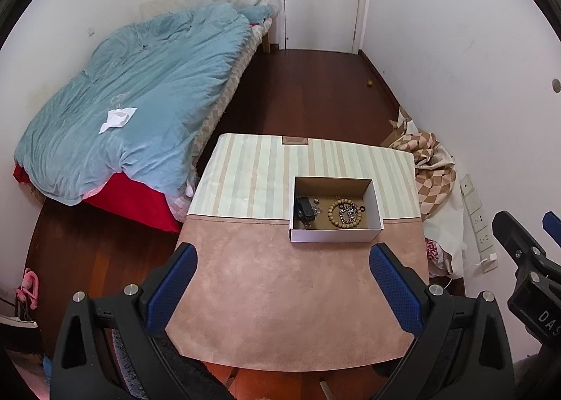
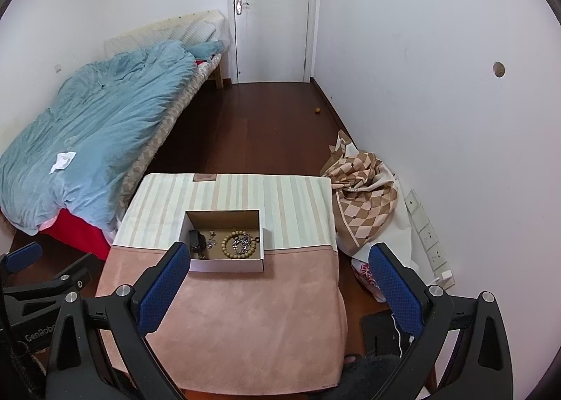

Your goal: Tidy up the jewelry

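A small open white cardboard box (image 1: 335, 235) (image 2: 226, 265) sits on a table covered by a pink and striped cloth (image 1: 291, 294) (image 2: 242, 312). Inside lie a wooden bead bracelet (image 1: 345, 213) (image 2: 242, 242), a silver chain within its ring, a black object (image 1: 303, 208) (image 2: 197, 240) and small metal pieces (image 2: 211, 238). My left gripper (image 1: 282, 287) hovers open above the near pink part of the table, short of the box. My right gripper (image 2: 280, 289) is open too, high over the table's near right side, with nothing between its fingers.
A bed with a blue duvet (image 1: 140, 91) (image 2: 91, 112) stands left of the table. A checked blanket heap (image 1: 427, 168) (image 2: 364, 203) and a power strip (image 2: 429, 242) lie along the right wall. Dark wood floor leads to a shut white door (image 2: 273, 14).
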The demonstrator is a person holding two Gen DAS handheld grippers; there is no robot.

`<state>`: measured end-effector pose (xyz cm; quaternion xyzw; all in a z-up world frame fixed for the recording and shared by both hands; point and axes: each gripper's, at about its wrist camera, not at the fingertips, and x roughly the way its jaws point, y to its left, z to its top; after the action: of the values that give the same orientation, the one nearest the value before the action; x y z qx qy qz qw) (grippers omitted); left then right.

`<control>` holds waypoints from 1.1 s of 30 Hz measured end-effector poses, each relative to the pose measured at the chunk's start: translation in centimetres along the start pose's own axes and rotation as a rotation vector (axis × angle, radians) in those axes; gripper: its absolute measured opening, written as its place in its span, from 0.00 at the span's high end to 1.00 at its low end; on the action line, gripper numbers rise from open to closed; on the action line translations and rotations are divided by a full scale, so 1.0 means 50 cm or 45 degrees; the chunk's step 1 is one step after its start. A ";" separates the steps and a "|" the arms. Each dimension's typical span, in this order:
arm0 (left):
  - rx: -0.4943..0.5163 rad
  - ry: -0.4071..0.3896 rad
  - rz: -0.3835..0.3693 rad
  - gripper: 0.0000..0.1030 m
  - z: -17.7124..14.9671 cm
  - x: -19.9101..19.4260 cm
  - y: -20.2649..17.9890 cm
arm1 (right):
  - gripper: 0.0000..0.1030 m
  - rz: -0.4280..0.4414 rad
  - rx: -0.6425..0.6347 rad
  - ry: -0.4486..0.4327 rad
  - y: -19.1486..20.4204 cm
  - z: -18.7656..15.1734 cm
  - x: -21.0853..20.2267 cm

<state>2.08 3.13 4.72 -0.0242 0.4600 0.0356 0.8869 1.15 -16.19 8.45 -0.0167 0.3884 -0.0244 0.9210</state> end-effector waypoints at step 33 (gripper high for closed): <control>-0.006 0.079 0.022 0.03 0.021 0.073 0.000 | 0.00 -0.020 -0.030 0.107 0.012 0.007 0.085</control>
<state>5.03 3.36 2.33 -0.0234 0.4874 0.0436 0.8718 4.39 -15.83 5.63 -0.0295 0.4268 -0.0276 0.9034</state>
